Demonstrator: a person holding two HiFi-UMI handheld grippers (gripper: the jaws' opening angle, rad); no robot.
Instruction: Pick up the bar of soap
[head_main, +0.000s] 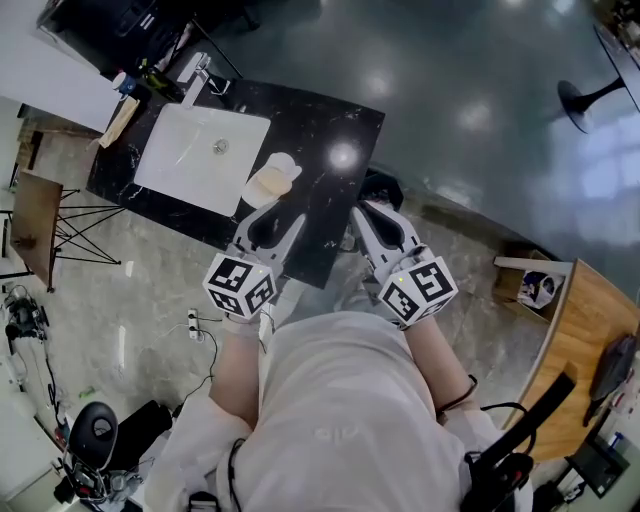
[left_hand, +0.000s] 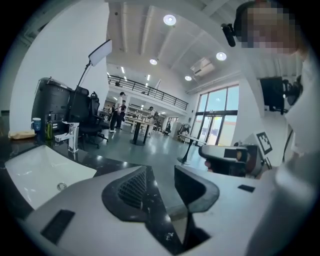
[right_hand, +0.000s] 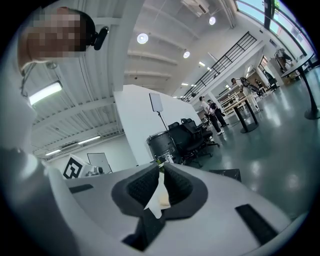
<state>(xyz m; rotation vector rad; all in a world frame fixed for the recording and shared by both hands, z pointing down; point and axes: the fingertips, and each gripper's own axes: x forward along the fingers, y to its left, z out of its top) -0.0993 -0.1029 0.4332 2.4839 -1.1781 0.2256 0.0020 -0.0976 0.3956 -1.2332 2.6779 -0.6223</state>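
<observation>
Ok, soap (head_main: 266, 185) sits on the black desk (head_main: 330, 120), just right of the sink (head_main: 190, 150), next to a white round thing (head_main: 284, 164) that is too small to identify. Nothing is touching the soap.

Left tongs (head_main: 270, 222) (left_hand: 160, 172) are released: jaws apart with only bare desk showing in the gap. They hang over the desk edge right of the sink, tips near the soap but short of it.

Right tongs (head_main: 372, 212) (right_hand: 161, 170) are clenched, tips meeting. A white and yellowish sliver shows in the slit behind the tips; can't tell what it is. They sit further right of the sink, well clear of the soap.

Faucet (head_main: 195, 72) stands at the sink's far side.
</observation>
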